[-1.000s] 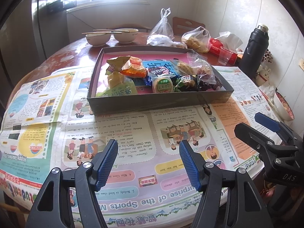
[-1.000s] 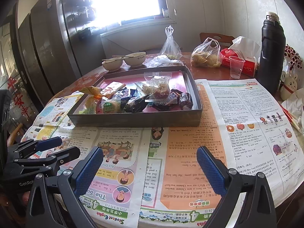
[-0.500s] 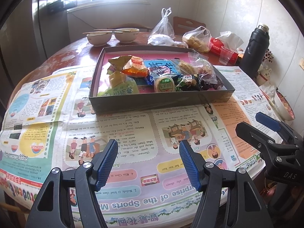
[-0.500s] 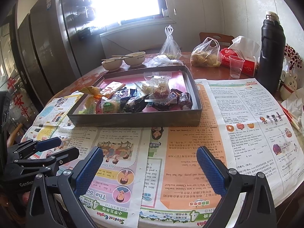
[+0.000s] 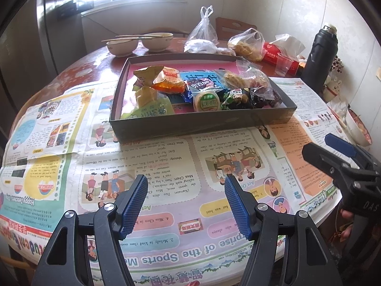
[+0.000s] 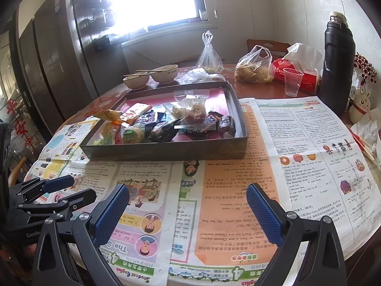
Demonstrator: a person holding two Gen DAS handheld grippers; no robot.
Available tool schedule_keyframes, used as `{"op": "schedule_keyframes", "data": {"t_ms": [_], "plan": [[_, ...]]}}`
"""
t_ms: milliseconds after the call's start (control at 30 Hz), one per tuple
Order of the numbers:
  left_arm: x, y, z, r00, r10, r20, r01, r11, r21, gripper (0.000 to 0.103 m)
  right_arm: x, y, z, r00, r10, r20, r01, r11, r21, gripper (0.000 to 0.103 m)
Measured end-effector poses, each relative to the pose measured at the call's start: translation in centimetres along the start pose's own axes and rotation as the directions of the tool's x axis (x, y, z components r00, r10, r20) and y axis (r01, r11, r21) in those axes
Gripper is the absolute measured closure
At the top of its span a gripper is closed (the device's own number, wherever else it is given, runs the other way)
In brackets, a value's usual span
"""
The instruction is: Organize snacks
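Snacks (image 5: pixel 204 88) lie heaped in a shallow dark box (image 5: pixel 202 124) with a pink floor, toward the table's far edge, on a newspaper (image 5: pixel 166 166) whose upside-down headline reads "of the Sports". In the left wrist view the left gripper (image 5: pixel 185 205) hangs over the near edge with blue pads apart and nothing between them, the box well beyond. The right gripper (image 5: pixel 338 152) shows at the right edge, marked "DAS".

From the right wrist view the paper (image 6: pixel 238 190) reads "Student English". The same box (image 6: pixel 166 150) holds wrapped sweets and a clear bag (image 6: pixel 193 109). The right gripper (image 6: pixel 188 212) stands wide apart, empty, near the table's front edge, the box well ahead.
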State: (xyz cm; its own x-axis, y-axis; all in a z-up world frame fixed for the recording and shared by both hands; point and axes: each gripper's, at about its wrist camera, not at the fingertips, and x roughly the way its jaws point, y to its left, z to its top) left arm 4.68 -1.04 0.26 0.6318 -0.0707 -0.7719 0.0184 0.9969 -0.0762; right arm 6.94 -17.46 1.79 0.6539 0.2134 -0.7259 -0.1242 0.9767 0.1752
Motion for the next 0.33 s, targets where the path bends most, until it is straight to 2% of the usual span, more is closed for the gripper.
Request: {"op": "schedule_keyframes", "data": {"t_ms": [233,300,333], "plan": [[0.2,1.0,0.4,1.000,0.008,0.010,-0.008,1.000,-0.028,0.034,0.1,-2.1,0.7,0.999,-0.041,0.010,0.041,0.999,0.031,0.003],[0.2,2.0,0.8,0.999,0.039,0.023,-0.038,0.998,-0.042,0.034,0.4,-3.2,1.1,0.998,-0.058,0.007,0.057,0.997,0.049,0.003],[0.2,2.9,1.3,0.997,0.077,0.031,-0.076,0.996,-0.054,0.034,0.5,-3.6,1.2,0.998,-0.062,0.004,0.062,0.997,0.054,0.003]]}}
